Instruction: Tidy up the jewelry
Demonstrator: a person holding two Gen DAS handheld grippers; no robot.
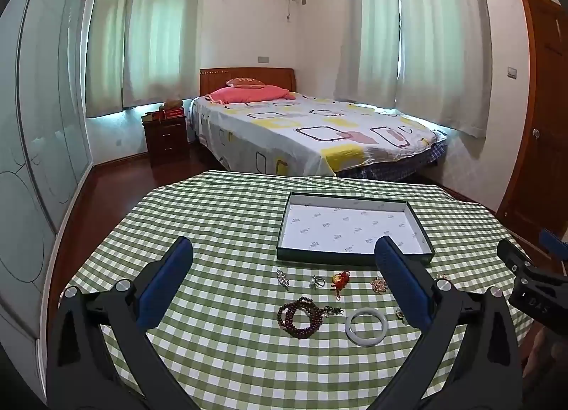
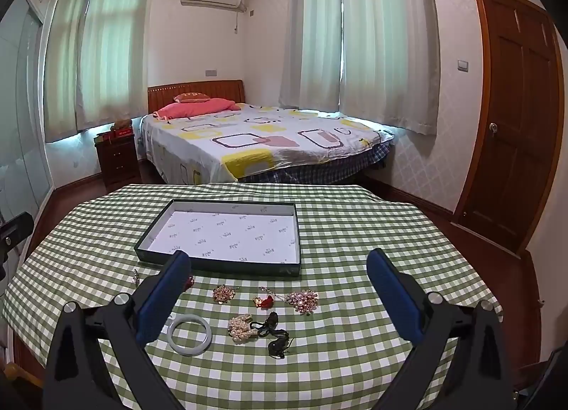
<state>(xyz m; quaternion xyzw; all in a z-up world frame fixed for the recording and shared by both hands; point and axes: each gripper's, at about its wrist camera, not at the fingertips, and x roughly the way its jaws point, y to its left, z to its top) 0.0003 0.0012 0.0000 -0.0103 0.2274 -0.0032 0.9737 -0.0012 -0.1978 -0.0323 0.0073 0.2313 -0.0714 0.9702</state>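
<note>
Left claw [image 1: 284, 282] hovering over the near side of the table [image 1: 220, 218], spread fully wide, gripping nothing, angling down toward the checked cloth. Right claw [image 2: 278, 289] doing the same a little further right, spread just as wide, nothing between its blue pads [image 2: 165, 298]. Right claw also showing at the right edge of the left view [image 1: 529, 278].

Shallow dark-rimmed tray [image 1: 419, 223] lying toward the far side of the table, white printed lining showing, holding nothing.

Jewelry lying loose on the cloth in two rough rows, just near of the tray. In the left view: silver brooch [image 1: 283, 278] sitting far-left, ring [image 1: 317, 281] just right of it, red and gold knot charm [image 1: 340, 280] next, gold cluster brooch [image 1: 379, 284] peeking out beside the right pad. Nearer row: dark red bead bracelet [image 1: 301, 317] coiling in loops, white bangle [image 1: 366, 326] lying flat just right of it.

In the right view: same white bangle [image 2: 190, 335] lying beside the left pad, pearl cluster [image 2: 241, 328] right of it, black cord [image 2: 275, 333] tangling just beside the pearls. Further row: gold-red brooch [image 2: 223, 293], small red charm [image 2: 264, 301], pink pearl brooch [image 2: 303, 300].

Bed [image 2: 266, 140] standing beyond the table.
</note>
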